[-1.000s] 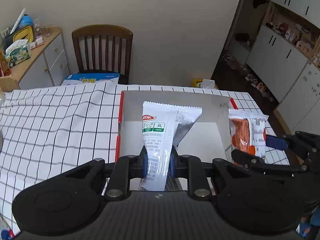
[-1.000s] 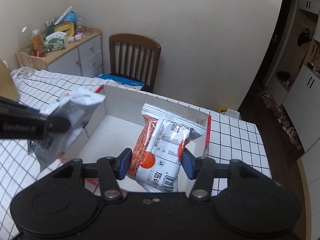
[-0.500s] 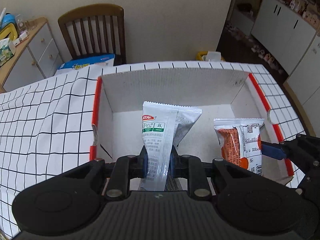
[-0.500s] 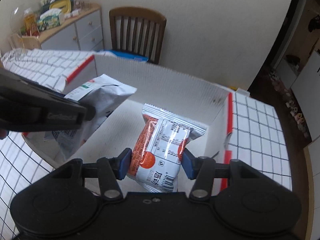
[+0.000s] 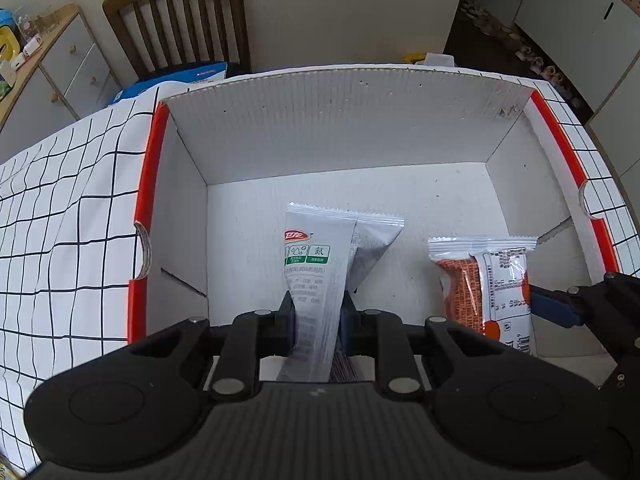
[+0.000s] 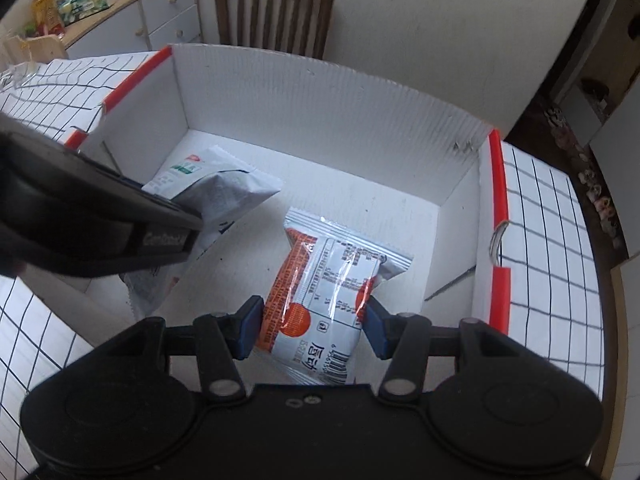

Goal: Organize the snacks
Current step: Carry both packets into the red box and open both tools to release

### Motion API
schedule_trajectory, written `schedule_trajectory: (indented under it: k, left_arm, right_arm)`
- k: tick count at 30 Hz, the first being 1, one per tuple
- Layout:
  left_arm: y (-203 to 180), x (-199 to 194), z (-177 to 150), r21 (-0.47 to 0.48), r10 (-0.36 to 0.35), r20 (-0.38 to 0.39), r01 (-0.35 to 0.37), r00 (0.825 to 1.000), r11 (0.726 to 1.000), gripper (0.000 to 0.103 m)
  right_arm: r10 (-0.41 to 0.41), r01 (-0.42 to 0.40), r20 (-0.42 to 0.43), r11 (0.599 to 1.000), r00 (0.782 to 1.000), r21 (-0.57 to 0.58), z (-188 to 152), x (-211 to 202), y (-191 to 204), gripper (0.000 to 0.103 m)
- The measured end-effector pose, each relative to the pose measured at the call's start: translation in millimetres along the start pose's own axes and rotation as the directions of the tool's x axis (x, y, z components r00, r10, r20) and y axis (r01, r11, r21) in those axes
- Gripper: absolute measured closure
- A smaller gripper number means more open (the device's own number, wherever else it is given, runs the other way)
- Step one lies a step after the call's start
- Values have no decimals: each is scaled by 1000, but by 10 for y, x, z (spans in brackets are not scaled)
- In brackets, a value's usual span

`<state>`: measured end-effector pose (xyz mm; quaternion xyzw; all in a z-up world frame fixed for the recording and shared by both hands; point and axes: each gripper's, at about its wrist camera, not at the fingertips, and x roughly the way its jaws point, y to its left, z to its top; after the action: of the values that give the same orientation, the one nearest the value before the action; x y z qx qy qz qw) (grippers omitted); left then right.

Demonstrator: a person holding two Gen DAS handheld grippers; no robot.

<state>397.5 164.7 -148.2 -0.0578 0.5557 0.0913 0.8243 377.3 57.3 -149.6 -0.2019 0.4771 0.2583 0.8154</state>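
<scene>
My left gripper (image 5: 318, 314) is shut on a white and grey snack packet (image 5: 320, 264), held low inside an open white cardboard box with red rims (image 5: 352, 136). In the right wrist view that packet (image 6: 216, 190) hangs at the left, under the left gripper's dark body. My right gripper (image 6: 312, 322) is shut on an orange and white snack packet (image 6: 320, 292), also inside the box (image 6: 320, 96), to the right of the other packet. The orange packet (image 5: 486, 280) shows at the right of the left wrist view. The box floor around both packets is bare.
The box sits on a table with a white, black-checked cloth (image 5: 60, 216). A wooden chair (image 5: 180, 16) with a blue package (image 5: 180, 80) on its seat stands behind the table. A cluttered sideboard (image 6: 132, 4) is at the far left, white cabinets (image 5: 580, 16) at the far right.
Both grippers have come down and forward from above the box's near edge into the box, each still gripping its packet. The views tilted further downward.
</scene>
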Motion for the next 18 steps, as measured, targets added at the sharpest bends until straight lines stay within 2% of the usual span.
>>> schedule_trajectory:
  k: [6, 8, 15, 18]
  left_arm:
    - [1, 124, 18, -18, 1, -43, -2, 999, 1000, 83]
    - [7, 157, 17, -23, -1, -50, 0, 999, 1000, 83]
    - [0, 127, -21, -33, -6, -38, 5, 999, 999, 83]
    - [27, 66, -32, -49, -9, -29, 8, 1000, 999, 71]
  right_arm:
    - [-13, 14, -25, 999, 1000, 35, 9, 85, -68, 49]
    - [1, 0, -25, 999, 1000, 49, 1, 88, -97, 40]
    - [-16, 15, 17, 999, 1000, 40, -27, -28, -114, 31]
    - [-20, 18, 35, 999, 999, 42, -38, -115, -129, 25]
